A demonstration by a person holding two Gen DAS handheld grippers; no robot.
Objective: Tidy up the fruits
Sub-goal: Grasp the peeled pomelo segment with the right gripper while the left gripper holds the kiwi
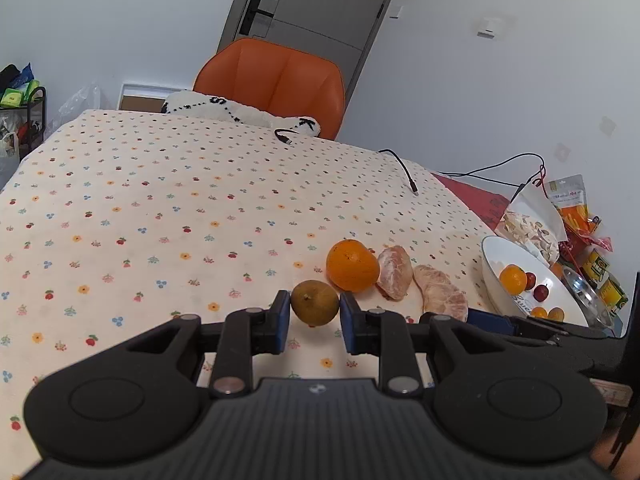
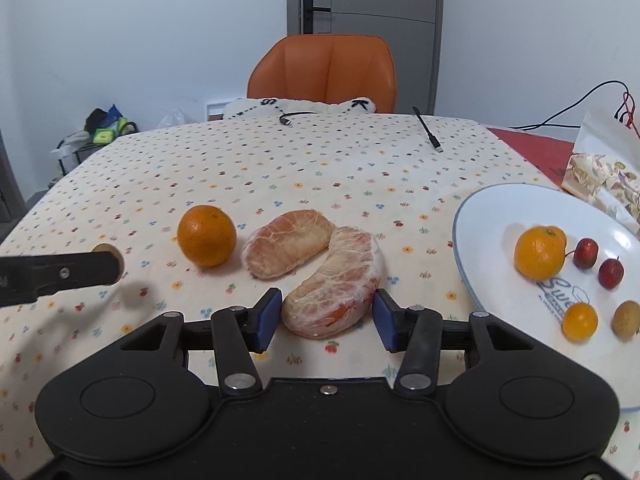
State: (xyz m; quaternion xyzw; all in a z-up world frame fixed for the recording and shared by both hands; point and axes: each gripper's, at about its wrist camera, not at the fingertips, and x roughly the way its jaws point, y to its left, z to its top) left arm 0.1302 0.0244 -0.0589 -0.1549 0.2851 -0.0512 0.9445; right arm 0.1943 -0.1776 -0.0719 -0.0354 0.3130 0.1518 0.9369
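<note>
Roughly half done, by my estimate: the white bowl (image 2: 464, 240) at right of frame already held an orange, two red fruits and two small ones, while an orange (image 2: 207, 235), two peeled pomelo segments and a brownish-green fruit (image 1: 314, 302) lay on the cloth. The left gripper (image 1: 314, 322) bracketed that round fruit, whether touching I could not tell. The right gripper (image 2: 327, 316) stood open around the near segment (image 2: 334, 282), whose long axis ran lower left to upper right.

Left wrist view: sat low over the table (image 1: 140, 200), faced the orange chair (image 1: 272, 80), tilted. Right wrist view: equally low, level, further right. Both shared the orange (image 1: 352, 266) (image 2: 207, 235), pomelo segments and plate (image 1: 496, 248) (image 2: 472, 216).
</note>
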